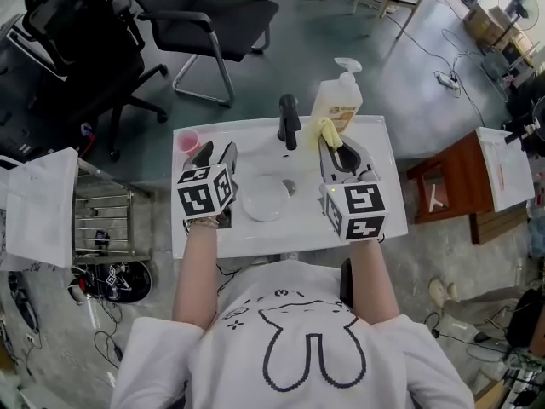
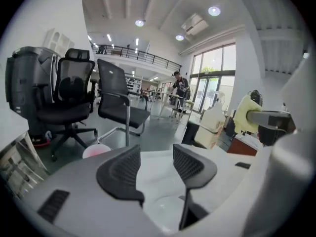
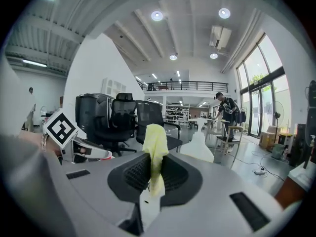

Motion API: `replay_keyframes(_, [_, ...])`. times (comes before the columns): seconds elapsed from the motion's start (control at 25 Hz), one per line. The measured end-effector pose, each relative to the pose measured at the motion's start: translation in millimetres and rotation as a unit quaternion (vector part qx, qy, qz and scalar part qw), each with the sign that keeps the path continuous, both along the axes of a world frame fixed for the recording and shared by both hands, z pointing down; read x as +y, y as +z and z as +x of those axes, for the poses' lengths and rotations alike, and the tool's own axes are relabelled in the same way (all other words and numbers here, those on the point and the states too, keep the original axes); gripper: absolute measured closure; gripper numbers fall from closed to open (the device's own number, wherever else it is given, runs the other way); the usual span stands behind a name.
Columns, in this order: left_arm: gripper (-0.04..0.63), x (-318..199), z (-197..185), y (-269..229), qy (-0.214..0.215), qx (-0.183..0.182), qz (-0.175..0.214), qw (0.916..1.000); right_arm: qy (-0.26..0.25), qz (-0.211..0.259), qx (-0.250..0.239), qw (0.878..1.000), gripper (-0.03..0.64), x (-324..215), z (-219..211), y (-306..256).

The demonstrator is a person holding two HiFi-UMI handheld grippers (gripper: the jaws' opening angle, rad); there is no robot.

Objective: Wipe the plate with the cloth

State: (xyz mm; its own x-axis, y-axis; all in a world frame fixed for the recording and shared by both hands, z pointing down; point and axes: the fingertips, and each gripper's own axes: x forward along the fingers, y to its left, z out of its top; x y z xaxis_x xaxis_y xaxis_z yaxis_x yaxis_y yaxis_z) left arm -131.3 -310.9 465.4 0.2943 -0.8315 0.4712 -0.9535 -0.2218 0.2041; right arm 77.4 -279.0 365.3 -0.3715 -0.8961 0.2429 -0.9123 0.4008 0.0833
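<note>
A white plate [image 1: 265, 201] lies in the basin of the white sink [image 1: 375, 156], between my two grippers. My left gripper [image 1: 215, 153] hangs over the sink's left side, raised above the plate; its jaws [image 2: 155, 154] stand apart with nothing between them, and the plate [image 2: 167, 209] shows pale below them. My right gripper [image 1: 334, 147] is over the sink's right side, shut on a yellow cloth [image 1: 328, 130]. In the right gripper view the cloth [image 3: 155, 147] sticks up and hangs down from between the closed jaws [image 3: 154, 169].
A black faucet [image 1: 289, 119] stands at the sink's back middle, with a soap pump bottle [image 1: 339, 99] to its right and a pink cup [image 1: 187, 141] at the back left. Beyond are black office chairs [image 1: 213, 20], a wire rack [image 1: 102, 224] on the left and a wooden stand [image 1: 447, 186] on the right.
</note>
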Motion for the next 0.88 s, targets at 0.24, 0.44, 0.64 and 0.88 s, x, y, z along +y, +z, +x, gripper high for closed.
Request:
replay_keyframes(0.24, [0.39,0,1,-83,0.035,-0.01,0.146,0.9886,-0.017,0.045,0.007,0.999,0.569,-5,-7,-36])
replay_keyframes(0.44, [0.424,15,3,-148,0.042,-0.058,0.273,0.9592,-0.032,0.085,0.014,0.996,0.569,-3,-8,-63])
replay_keyframes(0.64, [0.518,27,-5,-198,0.035,-0.091,0.351,0.9313,-0.036,0.122,0.016,0.992,0.569,-4,-14,-91])
replay_keyframes(0.88, [0.584,32,-8,-231,0.034,-0.11,0.392,0.9127,-0.036,0.151,0.021,0.988,0.569,-4,-15,-115])
